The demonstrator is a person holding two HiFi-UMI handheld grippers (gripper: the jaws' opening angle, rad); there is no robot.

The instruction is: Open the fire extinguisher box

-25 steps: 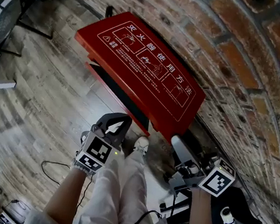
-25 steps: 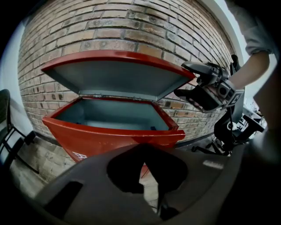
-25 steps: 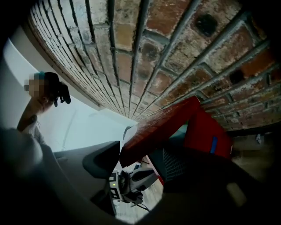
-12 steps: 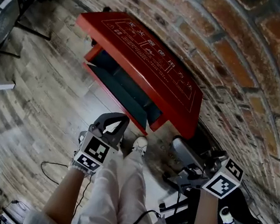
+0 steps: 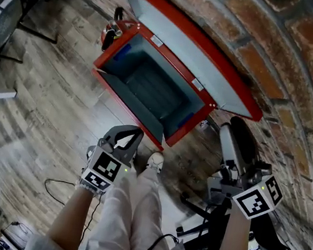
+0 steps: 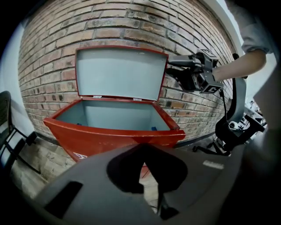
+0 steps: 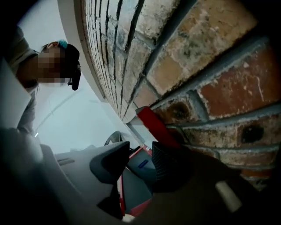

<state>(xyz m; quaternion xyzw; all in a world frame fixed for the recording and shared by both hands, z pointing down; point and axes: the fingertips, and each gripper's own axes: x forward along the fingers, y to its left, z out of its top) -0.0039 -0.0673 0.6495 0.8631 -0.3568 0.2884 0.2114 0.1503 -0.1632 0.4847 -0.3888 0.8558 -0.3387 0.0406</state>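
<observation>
Brick wall (image 5: 284, 71) meets plank floor (image 5: 46, 109) along a long seam, and from the head view the fire extinguisher box (image 5: 129, 106) sits right against that seam, already open. Its lid (image 5: 187, 46) is tipped back against the bricks and the grey inside looks bare. The left gripper (image 5: 124, 138) hangs low over the floor just short of the box's near corner. The right gripper (image 5: 232, 134) is raised beside the lid's far end, close to the wall. In the left gripper view the box's red front wall (image 6: 101, 138) fills the middle and the lid (image 6: 120, 72) stands upright behind it. This claw's jaws are pressed together on nothing. The right gripper (image 6: 175, 70) floats off the lid's upper corner, apart from it. The right gripper view looks along the bricks (image 7: 210, 66), with the lid's red edge (image 7: 154, 124) just past the jaws, which are spread with only air between them. I'd say the lid may be only leaning there. A knock from that near claw, or a rebound off the wall, could drop it shut.
</observation>
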